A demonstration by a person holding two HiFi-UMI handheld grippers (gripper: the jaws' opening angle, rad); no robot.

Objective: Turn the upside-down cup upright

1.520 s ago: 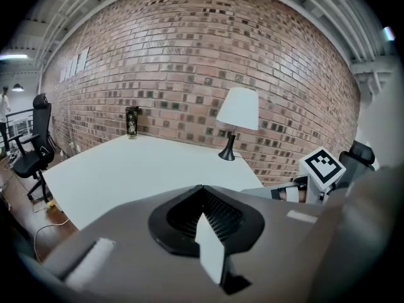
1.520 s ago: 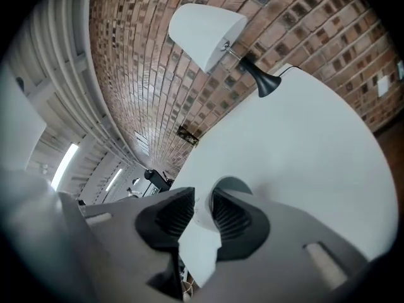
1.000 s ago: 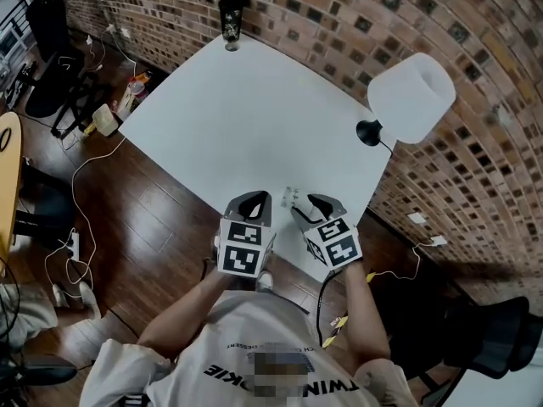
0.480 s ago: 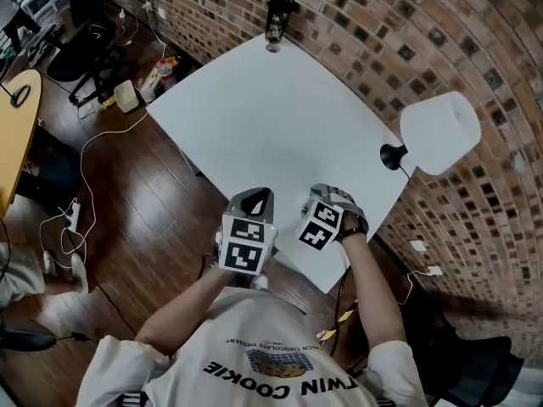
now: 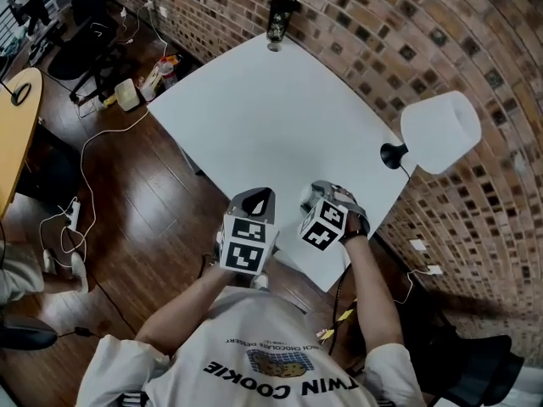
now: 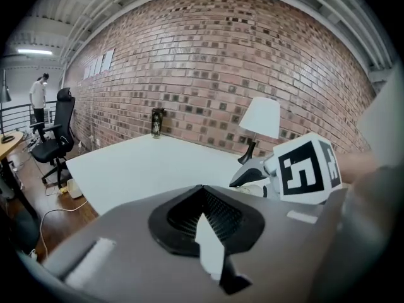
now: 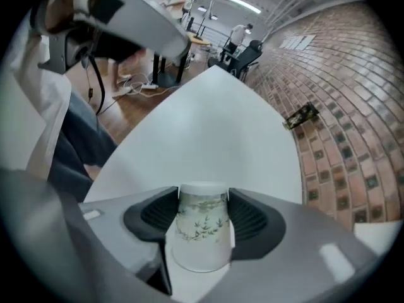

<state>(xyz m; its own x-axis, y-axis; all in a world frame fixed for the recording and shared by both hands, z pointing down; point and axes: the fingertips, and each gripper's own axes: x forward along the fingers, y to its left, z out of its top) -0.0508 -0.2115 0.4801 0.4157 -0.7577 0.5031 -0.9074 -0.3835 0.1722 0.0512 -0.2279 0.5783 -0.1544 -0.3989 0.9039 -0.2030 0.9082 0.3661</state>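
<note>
Paper cup (image 7: 202,232) between right gripper (image 7: 202,196) jaws, axis along them, narrow end far; jaws just opened.

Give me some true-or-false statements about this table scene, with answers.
A paper cup stands between the right claw's jaws. True; those jaws have just been opening.
The cup's open mouth faces up. False: its closed base is on top.
The left claw holds another cup. False: it is shut and empty.
A white-shaded lamp stands on the table. True.
The dark bottle stands beside the cup. False: it stands at the far corner.
</note>
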